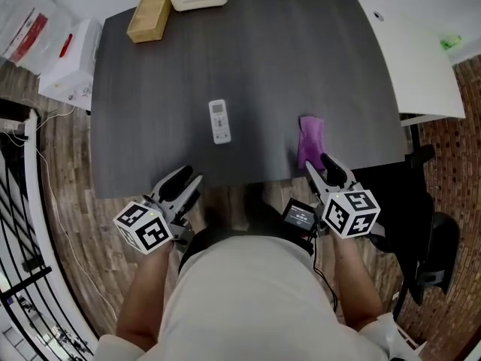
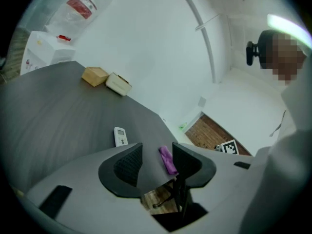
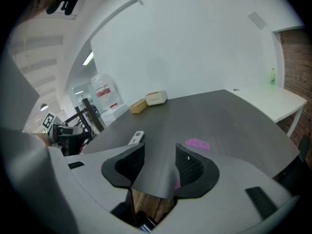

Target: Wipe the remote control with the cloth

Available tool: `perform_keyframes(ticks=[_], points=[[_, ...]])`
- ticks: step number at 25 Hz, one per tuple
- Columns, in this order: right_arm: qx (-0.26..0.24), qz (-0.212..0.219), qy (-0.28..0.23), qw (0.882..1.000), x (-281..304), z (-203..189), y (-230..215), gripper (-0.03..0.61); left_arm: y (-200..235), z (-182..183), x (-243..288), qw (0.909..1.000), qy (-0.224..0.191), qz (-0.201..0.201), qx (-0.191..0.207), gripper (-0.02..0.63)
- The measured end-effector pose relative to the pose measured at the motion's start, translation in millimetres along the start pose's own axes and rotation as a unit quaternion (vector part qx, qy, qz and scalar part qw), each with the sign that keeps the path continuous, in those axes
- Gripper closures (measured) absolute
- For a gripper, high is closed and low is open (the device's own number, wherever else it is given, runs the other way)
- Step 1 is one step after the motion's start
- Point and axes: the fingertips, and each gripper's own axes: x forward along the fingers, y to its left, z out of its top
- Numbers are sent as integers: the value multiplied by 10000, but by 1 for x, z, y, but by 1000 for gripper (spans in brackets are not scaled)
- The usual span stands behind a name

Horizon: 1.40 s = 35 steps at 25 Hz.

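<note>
Cloth (image 1: 311,140) right of the remote control (image 1: 219,120) looks limp, light; pinch its near edge. Left gripper (image 1: 183,186) and right gripper (image 1: 325,170) gape empty.

Left tool (image 1: 189,175), right tool (image 1: 317,162): jaws apart, empty

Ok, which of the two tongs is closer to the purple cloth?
The right tongs: their open tips sit at the near end of the cloth. The left tongs are farther off, on the other side of the remote.
</note>
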Motion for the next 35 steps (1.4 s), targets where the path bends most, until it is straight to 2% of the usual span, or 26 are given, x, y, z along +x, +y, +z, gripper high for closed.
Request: perform_keyframes(ticks=[7,10,13,16,19,25,29,31,33,35], points=[[-126,85,680,9976,43,-22,-44,379,30,-19,44,9954,291,860,-306,426],[-254,-156,880,9957,57,-34,-59,379,51,-25,60,9912,530,1193,-242,426],[-475,-575,1027,9919,70,-44,-77,379,70,-27,76,9855,760,1518,-69,407],[-567,-1010,1188,9861,86,-52,-95,377,89,-28,94,9775,1055,1817,194,343],[-570,-1265,1354,9810,94,-59,-106,377,101,-37,113,9683,1390,2037,396,281],[-801,-1466,1668,9717,106,-75,-110,377,115,-50,144,9421,1994,2506,994,236],[-714,-1359,1646,9743,109,-77,-110,386,125,-60,156,9234,2362,2664,1436,238],[-861,-1303,1646,9739,111,-76,-107,414,129,-60,154,9160,2477,2617,1763,241],[-1043,-1264,1691,9719,110,-77,-105,451,128,-63,150,9113,2613,2328,2169,263],[-1130,-1208,1733,9709,109,-77,-103,463,124,-68,146,9036,2811,1867,2638,303]])
